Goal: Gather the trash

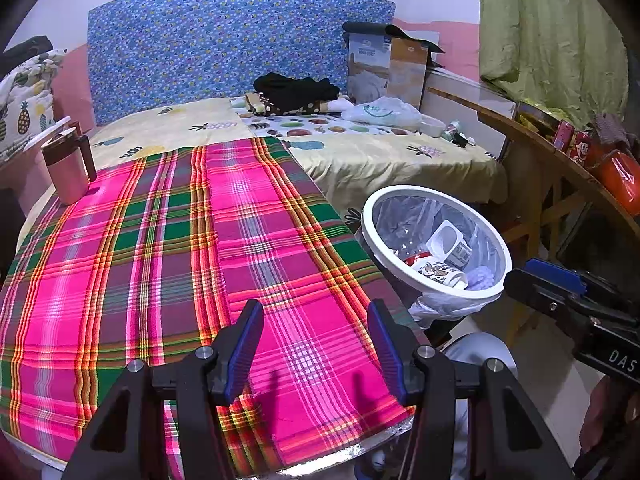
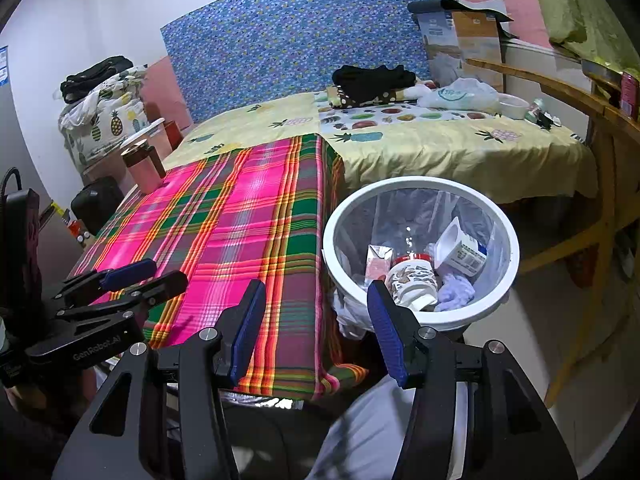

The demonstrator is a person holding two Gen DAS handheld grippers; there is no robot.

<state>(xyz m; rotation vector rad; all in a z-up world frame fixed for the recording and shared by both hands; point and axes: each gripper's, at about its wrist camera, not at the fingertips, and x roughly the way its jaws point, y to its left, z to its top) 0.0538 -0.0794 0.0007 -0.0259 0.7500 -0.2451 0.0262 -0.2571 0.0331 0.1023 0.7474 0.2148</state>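
Both tongs, left gripper point(image 1: 316, 354) and right gripper point(image 2: 316, 330), hang spread and empty because the trash already sits in my bin point(image 2: 496, 216) beside the plaid cloth point(image 1: 180, 248).

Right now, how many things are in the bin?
5 show in the white bin: patterned cup, white tub, pink carton, purple wad and clear bottle. More may hide underneath.

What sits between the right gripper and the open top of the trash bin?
Nothing visible. The right gripper is open and empty, just short of the trash bin rim, whose mouth is uncovered. Inside lie a printed cup and a white carton.
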